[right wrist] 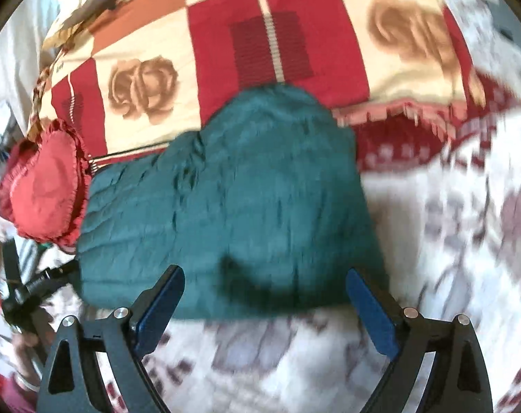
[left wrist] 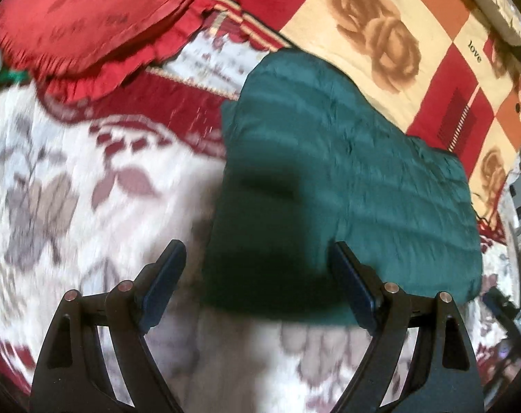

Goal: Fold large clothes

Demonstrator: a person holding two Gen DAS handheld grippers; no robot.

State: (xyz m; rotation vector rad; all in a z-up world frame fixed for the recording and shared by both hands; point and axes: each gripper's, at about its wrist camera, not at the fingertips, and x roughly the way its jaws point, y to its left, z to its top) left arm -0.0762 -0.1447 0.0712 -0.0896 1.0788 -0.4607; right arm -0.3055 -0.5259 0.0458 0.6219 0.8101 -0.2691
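A bed is filling both wrist views, and it is wearing a white bedspread [left wrist: 71, 179] with a dull red and mauve leaf pattern and a dark red border running along its far part. Beyond that border a patchwork blanket [left wrist: 391, 24] of cream, red and orange squares is lying across the far side of the bed, printed with brown roses and the word "love"; its fringed edge is showing in the right wrist view. A red frilled cushion [left wrist: 88, 20] is sitting at the far left of the bed, just beside the garment's left end in the right wrist view. Clutter is showing past the edges of the bed, but blur and the lens curve are making it too unclear to name. The task's thing, a dark green quilted jacket [left wrist: 346, 172], is lying folded into a thick, roughly rectangular bundle near the middle of the bed, resting on the white bedspread with its far edge reaching the patchwork blanket. Its surface is showing stitched ribs and small wrinkles, and a dark shadow is falling across its near part. The left gripper [left wrist: 257, 275] is hovering over the bundle's near left corner with its blue-padded fingers spread wide and nothing between them. The right gripper [right wrist: 265, 296] is hanging over the bundle's near edge, likewise gaping, with the pads seeming to be clear of the fabric.
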